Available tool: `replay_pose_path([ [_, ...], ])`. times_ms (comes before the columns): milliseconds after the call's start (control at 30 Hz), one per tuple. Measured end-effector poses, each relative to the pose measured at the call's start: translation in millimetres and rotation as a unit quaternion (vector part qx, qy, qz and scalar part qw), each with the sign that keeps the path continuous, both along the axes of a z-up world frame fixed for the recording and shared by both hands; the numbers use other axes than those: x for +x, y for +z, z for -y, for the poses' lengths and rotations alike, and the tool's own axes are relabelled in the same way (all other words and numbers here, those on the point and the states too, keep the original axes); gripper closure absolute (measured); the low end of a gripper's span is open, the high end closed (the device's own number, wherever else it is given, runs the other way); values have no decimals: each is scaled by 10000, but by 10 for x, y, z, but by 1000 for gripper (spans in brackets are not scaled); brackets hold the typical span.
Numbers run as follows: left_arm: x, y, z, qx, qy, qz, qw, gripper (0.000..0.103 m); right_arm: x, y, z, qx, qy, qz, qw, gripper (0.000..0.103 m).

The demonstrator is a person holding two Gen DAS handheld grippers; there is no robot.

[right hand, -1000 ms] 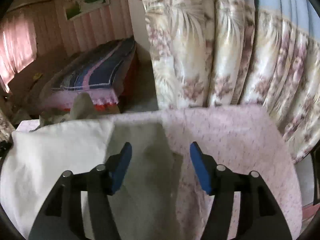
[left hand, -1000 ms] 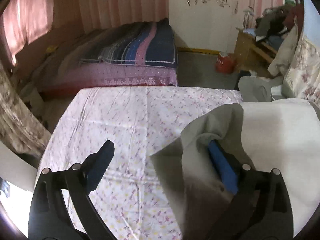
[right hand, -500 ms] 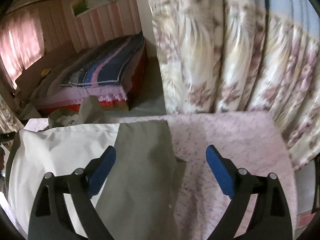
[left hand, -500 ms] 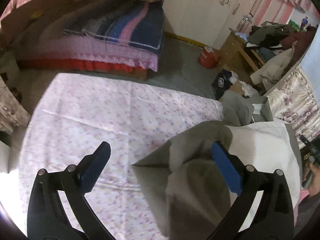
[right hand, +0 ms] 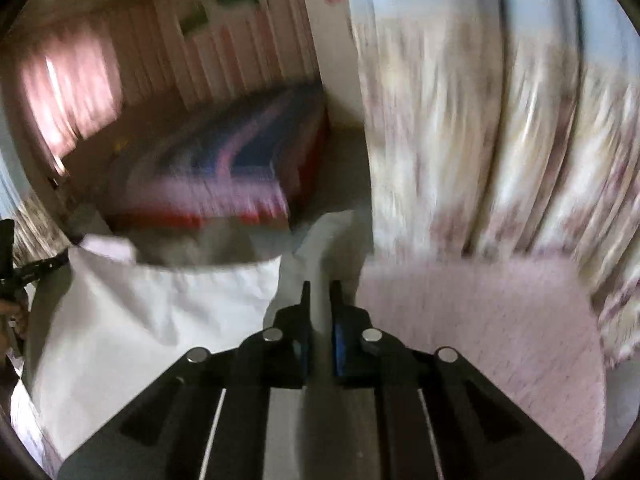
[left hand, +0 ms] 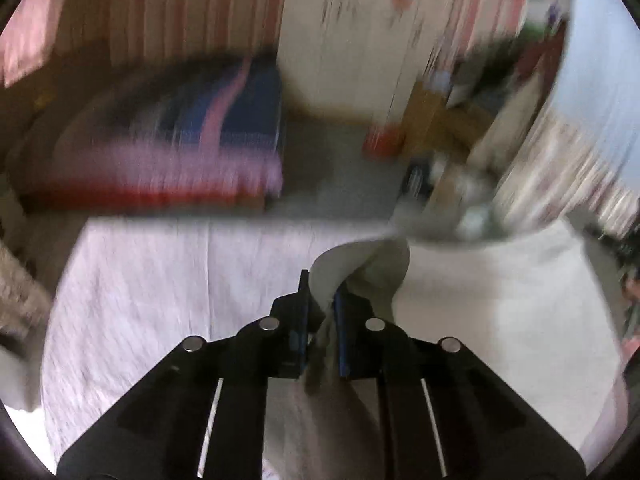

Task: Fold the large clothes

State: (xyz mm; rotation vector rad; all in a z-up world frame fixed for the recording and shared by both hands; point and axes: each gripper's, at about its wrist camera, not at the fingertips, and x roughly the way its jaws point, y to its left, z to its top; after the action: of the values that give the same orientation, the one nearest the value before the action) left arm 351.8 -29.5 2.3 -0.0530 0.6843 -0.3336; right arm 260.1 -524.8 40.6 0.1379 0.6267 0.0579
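A large white and grey garment [left hand: 500, 312] lies on a table with a pink floral cloth [left hand: 140, 300]. My left gripper [left hand: 320, 292] is shut on a grey fold of the garment, which bunches up between the blue pads. In the right wrist view the garment [right hand: 152, 320] spreads to the left. My right gripper [right hand: 319, 292] is shut on its pale edge, which rises between the fingers. Both views are blurred by motion.
A low bed with a blue and pink striped cover [left hand: 208, 120] stands beyond the table. Floral curtains [right hand: 500, 140] hang close on the right. A cluttered wooden shelf [left hand: 452, 112] and a red container [left hand: 380, 144] sit at the back right.
Both grippers were open half a second ago and have closed on the garment. Both cameras have swung, which blurs the room.
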Motion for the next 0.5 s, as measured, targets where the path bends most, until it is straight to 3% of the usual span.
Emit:
replay_pose_path([
  [100,-214,439,54,222,182,1187,9925,94,-125,282,-3,-163,-207,614,9978,95],
  [167,-208,514,125,368,244,1420,9889,92,-88,290,12,-162,-294,635,9974,95],
  [300,16,231,245,904,475,1124,9884,80,127,-43,55,-107,-380,92,9992,91],
  [367,157,-31,225,1040,661,657,9902,57,265,-346,101,-101,-491,-446,9977,83],
  [433,297,-356,140,1035,830,-1,9912,47,322,-587,167,-112,-665,-893,9937,61],
  [467,342,-516,92,1083,891,-346,9895,31,317,-643,195,-112,-738,-995,9922,52],
  [500,349,-591,36,1135,920,-473,9881,26,289,-659,228,-92,-772,-1022,9917,42],
])
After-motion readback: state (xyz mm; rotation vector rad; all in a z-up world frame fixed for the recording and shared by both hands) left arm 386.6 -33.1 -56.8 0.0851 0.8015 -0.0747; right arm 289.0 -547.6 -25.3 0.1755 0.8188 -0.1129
